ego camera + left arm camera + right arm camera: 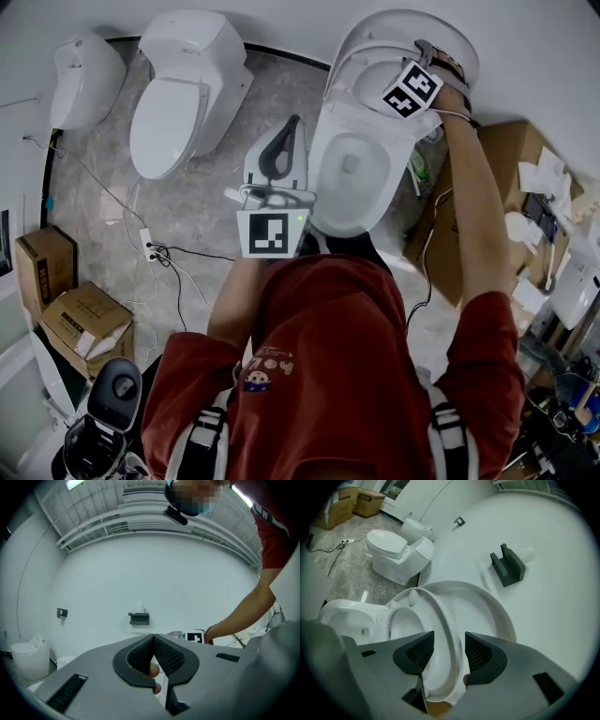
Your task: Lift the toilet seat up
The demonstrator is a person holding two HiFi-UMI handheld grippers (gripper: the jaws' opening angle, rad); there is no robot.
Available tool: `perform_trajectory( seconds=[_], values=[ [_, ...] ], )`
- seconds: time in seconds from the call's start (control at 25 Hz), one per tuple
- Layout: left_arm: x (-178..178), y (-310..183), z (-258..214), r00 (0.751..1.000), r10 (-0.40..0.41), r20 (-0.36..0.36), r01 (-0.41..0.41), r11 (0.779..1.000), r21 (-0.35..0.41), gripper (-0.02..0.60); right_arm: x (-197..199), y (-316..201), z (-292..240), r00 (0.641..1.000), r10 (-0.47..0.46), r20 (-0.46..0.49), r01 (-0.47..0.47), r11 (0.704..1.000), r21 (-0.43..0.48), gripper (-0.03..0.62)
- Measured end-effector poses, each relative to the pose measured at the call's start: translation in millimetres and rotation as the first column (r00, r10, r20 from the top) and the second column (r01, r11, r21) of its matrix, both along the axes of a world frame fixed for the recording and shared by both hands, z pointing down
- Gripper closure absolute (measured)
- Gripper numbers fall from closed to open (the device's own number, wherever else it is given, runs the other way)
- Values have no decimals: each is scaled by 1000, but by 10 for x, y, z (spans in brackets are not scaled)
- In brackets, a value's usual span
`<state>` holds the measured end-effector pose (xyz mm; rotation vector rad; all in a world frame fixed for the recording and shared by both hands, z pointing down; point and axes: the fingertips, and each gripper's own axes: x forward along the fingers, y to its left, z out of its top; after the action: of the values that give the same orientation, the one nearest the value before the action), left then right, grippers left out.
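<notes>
The one toilet seat (440, 611) stands raised, leaning back close against the open lid (492, 616) above the bowl (352, 173). Its rim runs between the jaws of the right gripper (449, 639), which stand wide, the pads just clear of it. The left gripper (153, 638) hangs level beside the bowl, its jaws closed tip to tip on nothing (a fingertip shows behind them). Two more white fixtures stand on the floor: a second toilet (183, 103) and a smaller one (84, 80). Two cardboard boxes (47, 267) (86, 323) sit left; their print is too small to read.
</notes>
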<state>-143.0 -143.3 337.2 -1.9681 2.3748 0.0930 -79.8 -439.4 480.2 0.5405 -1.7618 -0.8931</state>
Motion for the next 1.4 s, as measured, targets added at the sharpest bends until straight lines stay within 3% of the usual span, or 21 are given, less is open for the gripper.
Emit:
perform_trajectory(
  seconds=[0.48, 0.64, 0.84, 1.08, 1.2, 1.4],
  values=[
    [124, 128, -66, 999, 33, -5, -33, 999, 18, 574, 366, 586, 67, 984, 53, 171, -47, 998, -37, 376],
    [168, 147, -59, 999, 54, 1, -54, 999, 9, 574, 652, 939, 360, 966, 130, 222, -103, 986, -128, 375],
    [232, 150, -74, 997, 80, 2, -80, 997, 11, 574, 1048, 1387, 667, 924, 265, 274, -191, 944, -269, 375],
    [336, 125, -38, 993, 116, -10, -116, 993, 2, 574, 1410, 1857, 697, 854, 388, 347, -252, 891, -376, 376],
    [372, 94, -24, 990, 137, -14, -137, 991, -2, 574, 1513, 2033, 546, 795, 440, 417, -268, 872, -410, 376],
    [425, 58, 33, 986, 167, 11, -167, 986, -28, 574, 1572, 2241, 132, 680, 476, 558, -245, 864, -439, 376]
  ],
)
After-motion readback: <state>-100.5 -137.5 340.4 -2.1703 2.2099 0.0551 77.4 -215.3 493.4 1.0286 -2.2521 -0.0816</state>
